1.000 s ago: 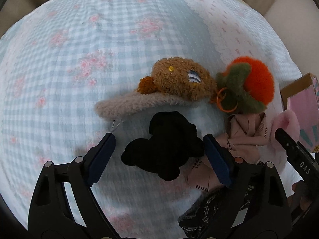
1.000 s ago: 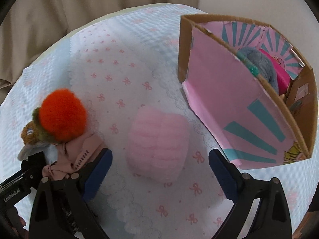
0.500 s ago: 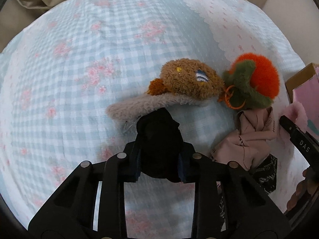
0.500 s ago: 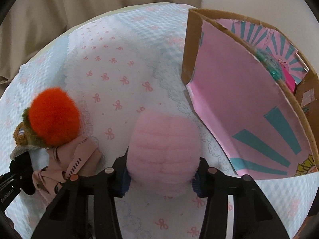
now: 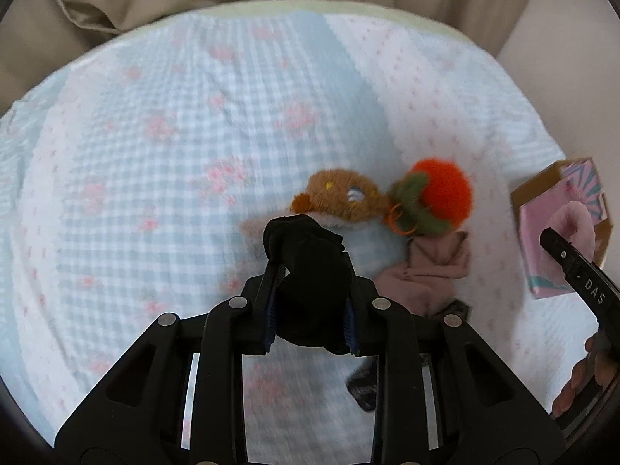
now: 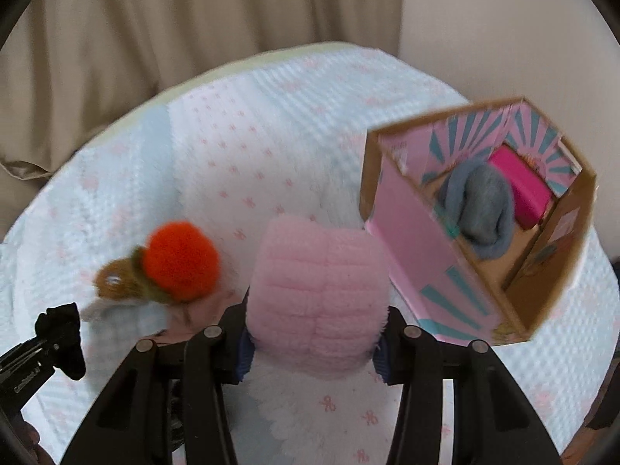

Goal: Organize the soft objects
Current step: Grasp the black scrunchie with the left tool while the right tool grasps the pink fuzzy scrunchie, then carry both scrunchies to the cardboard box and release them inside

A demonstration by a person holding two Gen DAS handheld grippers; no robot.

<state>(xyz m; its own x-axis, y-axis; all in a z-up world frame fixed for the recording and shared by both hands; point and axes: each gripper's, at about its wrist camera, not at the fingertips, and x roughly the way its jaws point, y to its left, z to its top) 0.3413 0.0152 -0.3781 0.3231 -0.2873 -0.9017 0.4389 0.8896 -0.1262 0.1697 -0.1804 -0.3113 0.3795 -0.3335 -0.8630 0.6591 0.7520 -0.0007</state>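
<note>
In the left wrist view, the left gripper (image 5: 310, 302) has its two fingers closed tight on a black soft cloth bundle (image 5: 306, 271), held above the blue checked bedcover with pink flowers (image 5: 155, 155). Just beyond it lie a brown fluffy plush toy (image 5: 341, 201) and, touching it on the right, an orange and green fuzzy pompom toy (image 5: 441, 193). A crumpled beige-pink cloth (image 5: 430, 271) lies near them.

In the right wrist view, the right gripper (image 6: 314, 348) presses its fingers on a pink fluffy quilted pad (image 6: 317, 294). On the right stands an open cardboard box with pink and teal stripes (image 6: 418, 240), which contains a grey-blue woolly item (image 6: 480, 201) and a magenta block (image 6: 523, 190).
</note>
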